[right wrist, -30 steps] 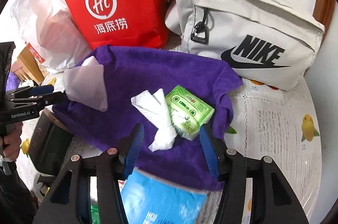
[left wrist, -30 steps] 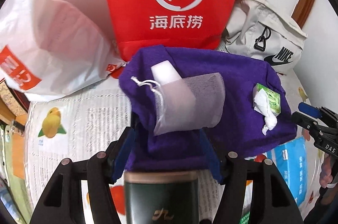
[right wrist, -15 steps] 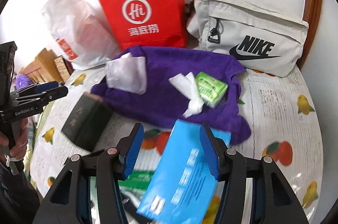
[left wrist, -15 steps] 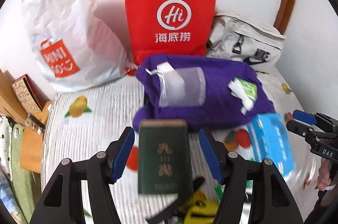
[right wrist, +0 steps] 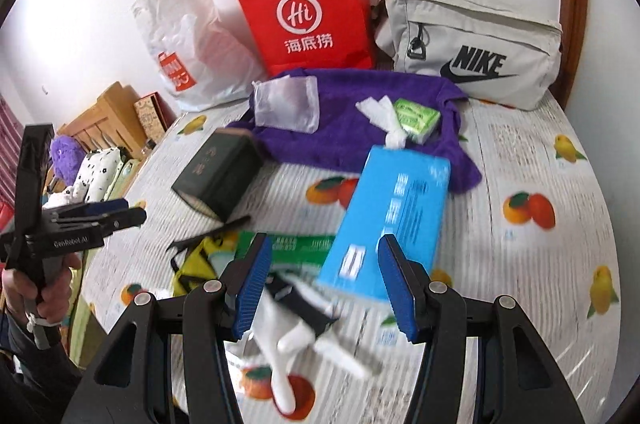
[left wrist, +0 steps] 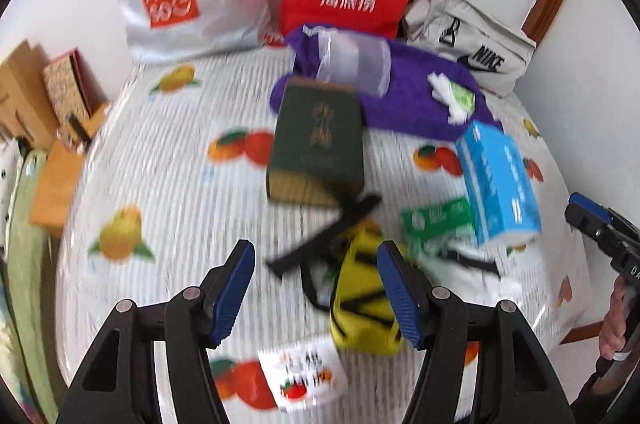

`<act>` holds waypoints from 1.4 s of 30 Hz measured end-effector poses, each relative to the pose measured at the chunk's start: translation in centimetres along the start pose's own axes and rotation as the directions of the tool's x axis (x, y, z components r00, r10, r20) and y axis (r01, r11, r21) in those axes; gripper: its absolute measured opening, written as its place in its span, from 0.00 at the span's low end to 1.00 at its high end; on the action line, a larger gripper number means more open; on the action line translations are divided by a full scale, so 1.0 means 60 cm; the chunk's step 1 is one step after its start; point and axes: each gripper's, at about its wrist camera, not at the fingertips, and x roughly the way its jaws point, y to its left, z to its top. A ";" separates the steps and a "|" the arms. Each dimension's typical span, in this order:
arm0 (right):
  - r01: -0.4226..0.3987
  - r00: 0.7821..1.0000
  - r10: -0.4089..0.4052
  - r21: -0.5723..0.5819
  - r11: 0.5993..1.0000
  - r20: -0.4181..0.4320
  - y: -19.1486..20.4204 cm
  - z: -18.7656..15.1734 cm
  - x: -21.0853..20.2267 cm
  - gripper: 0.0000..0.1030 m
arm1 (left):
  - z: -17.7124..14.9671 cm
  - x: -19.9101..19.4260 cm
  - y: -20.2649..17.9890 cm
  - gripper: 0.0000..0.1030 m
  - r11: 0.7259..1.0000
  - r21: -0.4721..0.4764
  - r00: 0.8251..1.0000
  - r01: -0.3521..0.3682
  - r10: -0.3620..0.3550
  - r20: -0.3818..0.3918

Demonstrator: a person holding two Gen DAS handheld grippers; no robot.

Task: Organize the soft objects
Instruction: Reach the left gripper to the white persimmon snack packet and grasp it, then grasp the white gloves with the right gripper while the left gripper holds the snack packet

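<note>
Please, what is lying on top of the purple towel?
On the purple towel lie a translucent mesh pouch, a crumpled white tissue and a small green packet. Whatever is beneath the towel is covered.

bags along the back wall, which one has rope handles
The red paper bag with the white "Hi" logo, standing in the middle: white loop handles rise from its top. The white plastic bag and grey Nike pouch show none.

Pouch [right wrist: 288, 103] and tissue packet [right wrist: 416, 115] on towel [right wrist: 352, 128]; bags [right wrist: 308, 12] behind.

left hand-held gripper [left wrist: 314, 284]: jaws apart, empty | yellow pouch [left wrist: 362, 304] between fingers | view blurred
</note>
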 end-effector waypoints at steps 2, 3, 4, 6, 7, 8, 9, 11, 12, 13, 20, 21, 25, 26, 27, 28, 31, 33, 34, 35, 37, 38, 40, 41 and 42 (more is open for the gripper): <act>0.001 1.000 -0.001 0.000 1.000 0.000 0.003 -0.017 -0.007 0.53 | -0.025 0.004 0.004 0.60 1.000 -0.012 1.000 0.001 -0.001 -0.009; 0.000 1.000 0.000 0.001 1.000 0.003 0.004 -0.027 -0.011 0.53 | -0.042 0.009 0.007 0.60 1.000 -0.019 1.000 0.006 -0.006 -0.020; 0.000 1.000 0.000 0.001 1.000 0.003 0.006 -0.037 -0.013 0.53 | -0.053 0.013 0.009 0.60 1.000 -0.025 1.000 0.008 -0.008 -0.027; 0.005 1.000 -0.005 0.004 1.000 -0.003 0.006 -0.055 -0.014 0.54 | -0.076 0.024 0.013 0.60 1.000 -0.031 0.999 0.007 -0.008 -0.040; 0.006 1.000 -0.006 0.007 1.000 -0.009 0.006 -0.064 -0.013 0.54 | -0.089 0.032 0.014 0.60 1.000 -0.030 0.999 0.003 -0.005 -0.051; 0.006 1.000 -0.006 0.008 1.000 -0.014 0.007 -0.072 -0.012 0.54 | -0.101 0.039 0.014 0.60 1.000 -0.026 0.998 -0.001 -0.001 -0.058; 0.008 1.000 -0.008 0.006 1.000 -0.019 0.007 -0.084 -0.010 0.54 | -0.111 0.043 0.013 0.60 1.000 -0.023 0.998 -0.004 0.003 -0.058; 0.017 0.999 -0.017 0.003 1.000 -0.035 0.008 -0.102 -0.005 0.54 | -0.128 0.052 0.013 0.60 1.000 -0.012 0.998 -0.008 0.007 -0.070; 0.020 0.999 -0.020 0.004 1.000 -0.046 0.009 -0.113 -0.002 0.54 | -0.138 0.059 0.012 0.60 1.000 -0.004 0.997 -0.005 0.005 -0.080; 0.019 0.999 -0.018 0.005 1.000 -0.051 0.009 -0.120 0.000 0.54 | -0.144 0.063 0.011 0.60 1.000 -0.003 0.996 -0.001 0.001 -0.084; 0.027 0.997 -0.026 0.007 1.000 -0.079 0.011 -0.153 0.010 0.54 | -0.173 0.077 -0.004 0.78 0.994 0.050 0.994 -0.095 0.097 -0.044; 0.028 0.996 -0.028 0.005 1.000 -0.083 0.011 -0.157 0.012 0.54 | -0.175 0.077 -0.007 0.78 0.993 0.057 0.993 -0.106 0.108 -0.036; 0.031 0.995 -0.031 -0.001 1.000 -0.096 0.013 -0.164 0.018 0.54 | -0.179 0.074 -0.004 0.78 0.993 0.061 0.994 -0.105 0.106 -0.014; 0.032 0.995 -0.032 -0.001 0.999 -0.098 0.013 -0.165 0.020 0.54 | -0.181 0.073 -0.004 0.76 0.992 0.066 0.994 -0.109 0.110 -0.005; 0.032 0.995 -0.031 0.001 0.999 -0.100 0.013 -0.166 0.022 0.54 | -0.182 0.072 -0.002 0.73 0.991 0.068 0.993 -0.116 0.115 0.008; 0.029 0.994 -0.029 0.003 1.000 -0.101 0.012 -0.166 0.024 0.54 | -0.183 0.070 -0.001 0.68 0.991 0.065 0.993 -0.119 0.118 0.021; 0.031 0.994 -0.030 0.003 1.000 -0.109 0.010 -0.168 0.033 0.54 | -0.182 0.066 0.001 0.57 0.991 0.073 0.994 -0.109 0.107 0.040; 0.028 0.993 -0.027 0.005 1.000 -0.117 0.007 -0.169 0.040 0.54 | -0.180 0.067 -0.001 0.52 0.991 0.082 0.994 -0.107 0.104 0.044; 0.026 0.992 -0.025 0.007 1.000 -0.121 0.007 -0.169 0.043 0.53 | -0.179 0.067 -0.002 0.50 0.991 0.085 0.994 -0.106 0.103 0.046; 0.026 0.992 -0.025 0.008 1.000 -0.123 0.006 -0.169 0.046 0.54 | -0.179 0.067 -0.005 0.46 0.990 0.095 0.994 -0.102 0.097 0.049; 0.026 0.992 -0.024 0.008 1.000 -0.127 0.005 -0.168 0.051 0.54 | -0.177 0.067 -0.006 0.46 0.990 0.098 0.994 -0.099 0.095 0.048; 0.025 0.991 -0.024 0.007 1.000 -0.129 0.004 -0.168 0.054 0.54 | -0.175 0.069 -0.007 0.44 0.991 0.099 0.995 -0.094 0.089 0.053; 0.026 0.991 -0.025 0.004 1.000 -0.132 0.004 -0.167 0.057 0.54 | -0.174 0.069 -0.006 0.40 0.991 0.106 0.995 -0.087 0.081 0.060; 0.027 0.991 -0.026 0.003 1.000 -0.134 0.003 -0.167 0.059 0.54 | -0.173 0.069 -0.004 0.38 0.991 0.100 0.995 -0.085 0.079 0.061; 0.027 0.990 -0.026 0.003 1.000 -0.136 0.003 -0.166 0.062 0.54 | -0.171 0.068 0.000 0.35 0.993 0.090 0.996 -0.073 0.068 0.060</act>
